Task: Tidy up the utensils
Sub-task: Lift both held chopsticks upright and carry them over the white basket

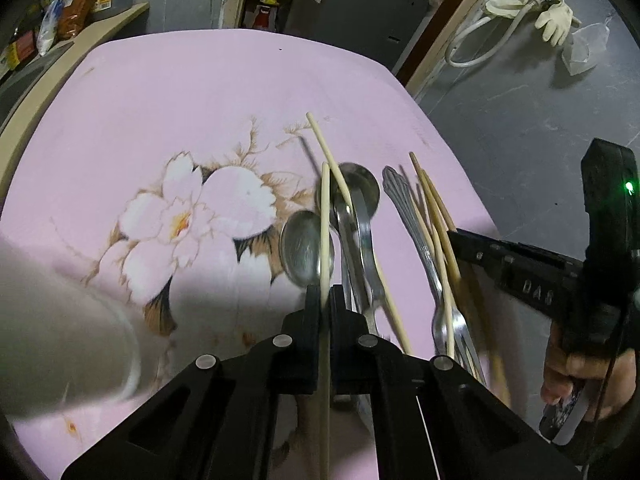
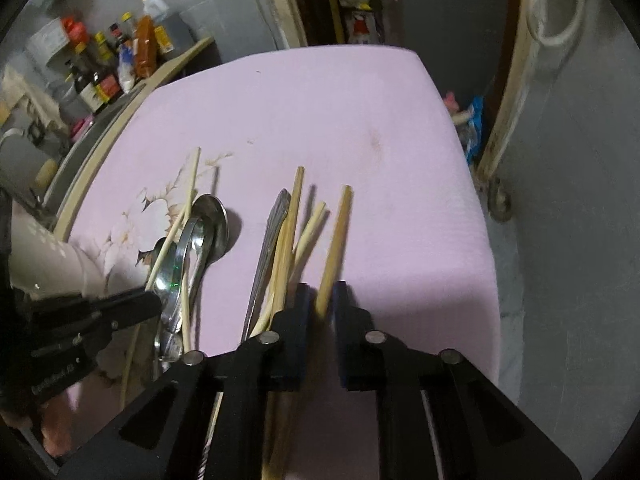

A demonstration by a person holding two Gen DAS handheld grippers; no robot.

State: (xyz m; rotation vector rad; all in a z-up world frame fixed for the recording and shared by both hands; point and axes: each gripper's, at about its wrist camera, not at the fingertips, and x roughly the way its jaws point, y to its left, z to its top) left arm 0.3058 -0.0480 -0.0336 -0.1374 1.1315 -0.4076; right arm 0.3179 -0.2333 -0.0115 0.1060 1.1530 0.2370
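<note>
On the pink flowered tablecloth (image 1: 208, 92) lies a loose pile of utensils. My left gripper (image 1: 323, 300) is shut on a pale chopstick (image 1: 325, 216) that runs up between its fingers. Just beyond it are two metal spoons (image 1: 300, 248), another pale chopstick (image 1: 332, 160) and a fork (image 1: 404, 208). My right gripper (image 2: 322, 294) is shut on a tan chopstick (image 2: 338, 232), which slants up and to the right. Left of it lie more chopsticks (image 2: 286, 248), the fork handle (image 2: 272, 232) and the spoons (image 2: 212, 216).
A white perforated holder (image 2: 48, 256) stands at the cloth's left, blurred and close in the left wrist view. Bottles (image 2: 104, 68) crowd a shelf at the back left. The table's right edge (image 2: 488, 240) drops to a grey floor. A hand (image 1: 576, 368) grips the right tool.
</note>
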